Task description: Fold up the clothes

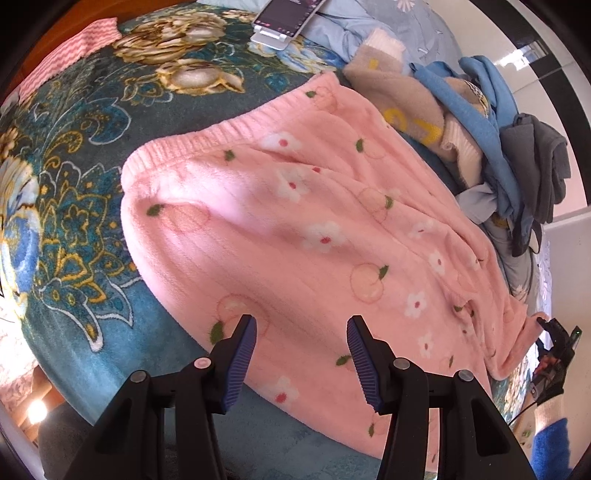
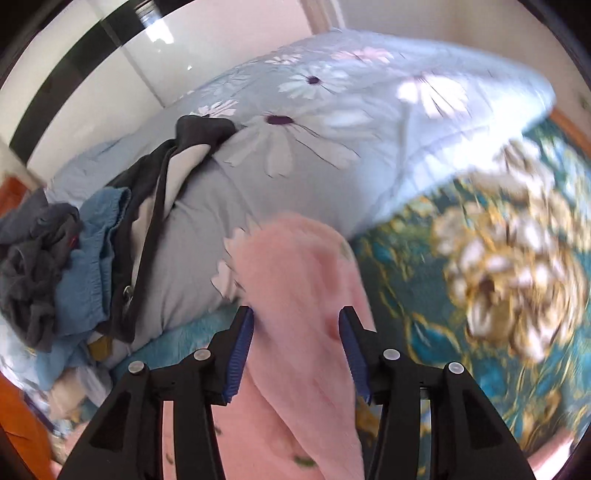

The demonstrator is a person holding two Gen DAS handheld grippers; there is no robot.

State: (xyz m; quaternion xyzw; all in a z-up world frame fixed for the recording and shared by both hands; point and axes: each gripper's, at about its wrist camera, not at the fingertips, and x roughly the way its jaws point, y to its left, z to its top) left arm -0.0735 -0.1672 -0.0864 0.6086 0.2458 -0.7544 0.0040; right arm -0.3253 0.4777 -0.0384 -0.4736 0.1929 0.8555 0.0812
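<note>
A pink fleece garment [image 1: 325, 229] covered the middle of the teal floral blanket [image 1: 74, 206], leaving open blanket along its ribbed-hem side and at the near edge. A heap of unfolded clothes [image 1: 491, 147] crowded the far side, touching the garment's edge. A phone on a stand [image 1: 284, 22] stood at the blanket's far end. In the right wrist view, a daisy-print quilt [image 2: 332, 122] rose just beyond the garment's tip, blocking passage there.
</note>
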